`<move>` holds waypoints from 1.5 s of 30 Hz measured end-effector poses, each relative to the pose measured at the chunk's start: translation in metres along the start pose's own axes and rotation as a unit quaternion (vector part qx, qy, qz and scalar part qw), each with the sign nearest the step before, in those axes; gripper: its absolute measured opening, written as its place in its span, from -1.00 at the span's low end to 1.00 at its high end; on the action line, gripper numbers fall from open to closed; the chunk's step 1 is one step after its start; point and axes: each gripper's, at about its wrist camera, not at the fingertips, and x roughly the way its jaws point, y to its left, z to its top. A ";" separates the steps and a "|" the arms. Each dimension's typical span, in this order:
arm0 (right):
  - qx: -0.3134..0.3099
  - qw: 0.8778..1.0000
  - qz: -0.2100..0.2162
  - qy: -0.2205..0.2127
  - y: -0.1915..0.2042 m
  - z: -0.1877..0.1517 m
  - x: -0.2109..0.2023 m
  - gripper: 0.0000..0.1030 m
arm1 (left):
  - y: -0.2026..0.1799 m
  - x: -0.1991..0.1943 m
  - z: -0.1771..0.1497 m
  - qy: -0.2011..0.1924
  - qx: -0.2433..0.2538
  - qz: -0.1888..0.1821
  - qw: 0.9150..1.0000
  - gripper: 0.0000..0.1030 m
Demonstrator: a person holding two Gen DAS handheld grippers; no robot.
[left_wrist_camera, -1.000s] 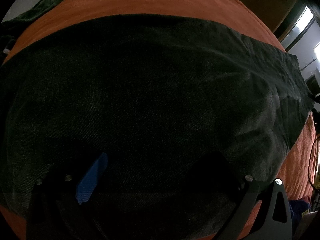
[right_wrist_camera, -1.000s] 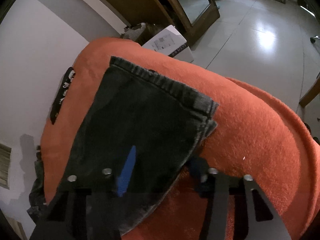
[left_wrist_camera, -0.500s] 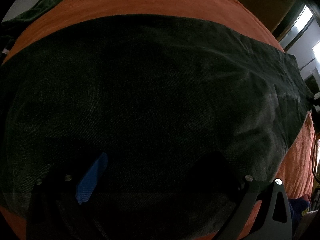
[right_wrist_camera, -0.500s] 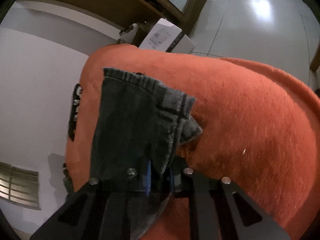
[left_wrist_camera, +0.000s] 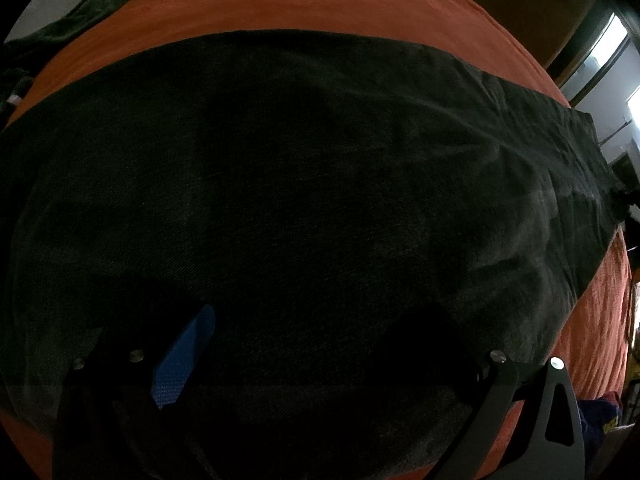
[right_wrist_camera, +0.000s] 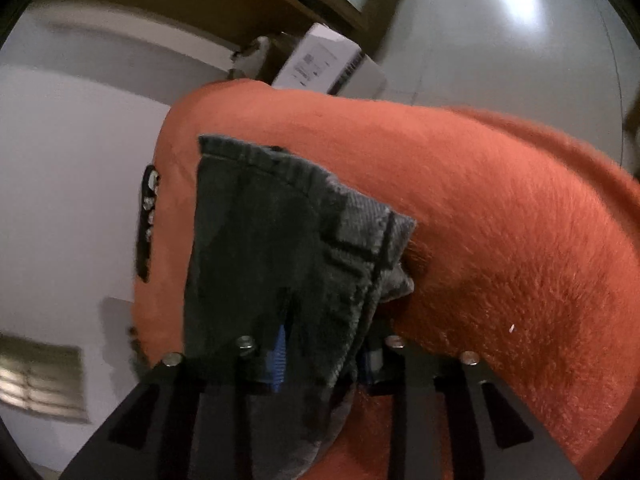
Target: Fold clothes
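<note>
My right gripper (right_wrist_camera: 324, 364) pinches the jeans (right_wrist_camera: 272, 264) at their hem; their length runs leftward under my spread left gripper (left_wrist_camera: 304, 360).

Black jaws, blue pads (left_wrist_camera: 182, 360), silver screws (right_wrist_camera: 469, 357)

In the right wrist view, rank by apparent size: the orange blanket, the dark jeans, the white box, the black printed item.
1. orange blanket, fills most of the frame.
2. dark jeans, though nearness to the camera and the right claw pinching them inflates this.
3. white box.
4. black printed item, a narrow strip; close to the box, so unsure.
</note>
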 end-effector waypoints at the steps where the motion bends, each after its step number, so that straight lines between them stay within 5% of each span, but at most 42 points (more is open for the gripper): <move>1: -0.055 0.998 -0.017 -0.018 0.022 -0.008 -0.007 -0.85 | 0.001 0.000 0.000 0.000 -0.002 0.000 1.000 0.99; 3: -0.165 0.983 -0.053 -0.053 0.067 -0.026 -0.019 -0.86 | 0.003 -0.005 0.000 -0.006 -0.016 0.002 1.000 0.99; 5: -0.287 0.950 -0.091 -0.083 0.119 -0.058 -0.027 -0.86 | 0.006 -0.009 -0.001 -0.011 -0.032 0.001 0.999 0.99; 8: -0.492 0.852 -0.137 -0.118 0.200 -0.143 -0.020 -0.86 | 0.019 -0.021 0.001 -0.025 -0.067 -0.002 0.997 0.99; 10: -0.553 0.816 -0.130 -0.109 0.225 -0.185 -0.010 -0.86 | 0.028 -0.030 0.004 -0.037 -0.082 0.006 0.996 0.99; 17: -0.608 0.781 -0.126 -0.075 0.254 -0.253 0.023 -0.86 | 0.063 -0.059 0.009 -0.072 -0.116 0.024 0.990 0.99; 21: -0.614 0.779 -0.113 -0.061 0.262 -0.272 0.029 -0.86 | 0.115 -0.086 -0.015 -0.074 -0.149 0.027 0.986 0.99; 26: -0.635 0.767 -0.074 -0.062 0.284 -0.297 0.021 -0.86 | 0.130 -0.090 -0.021 -0.073 -0.172 0.030 0.982 0.99; 30: -0.644 0.761 -0.004 -0.070 0.318 -0.317 -0.011 -0.86 | 0.146 -0.104 -0.027 -0.091 -0.184 0.043 0.978 0.99; 34: -0.678 0.724 0.112 -0.065 0.358 -0.360 -0.034 -0.86 | 0.164 -0.132 -0.040 -0.150 -0.233 0.041 0.960 0.99; 37: -0.721 0.678 0.141 -0.004 0.369 -0.420 -0.006 -0.67 | 0.182 -0.136 -0.047 -0.147 -0.257 0.036 0.955 0.99; 39: -0.765 0.632 0.110 0.059 0.360 -0.466 0.026 -0.16 | 0.183 -0.132 -0.047 -0.140 -0.267 0.029 0.953 0.99; 41: -0.805 0.577 0.061 0.124 0.343 -0.509 0.058 -0.12 | 0.179 -0.119 -0.038 -0.123 -0.274 0.005 0.954 0.99; 42: -0.808 0.567 0.053 0.148 0.334 -0.516 0.064 -0.12 | 0.176 -0.113 -0.035 -0.113 -0.276 -0.008 0.955 0.99; 43: -0.799 0.571 0.060 0.179 0.330 -0.514 0.065 -0.12 | 0.177 -0.106 -0.029 -0.105 -0.273 -0.019 0.956 0.99; 45: -0.763 0.594 0.090 0.239 0.326 -0.499 0.061 -0.11 | 0.170 -0.099 -0.026 -0.088 -0.260 -0.038 0.961 0.99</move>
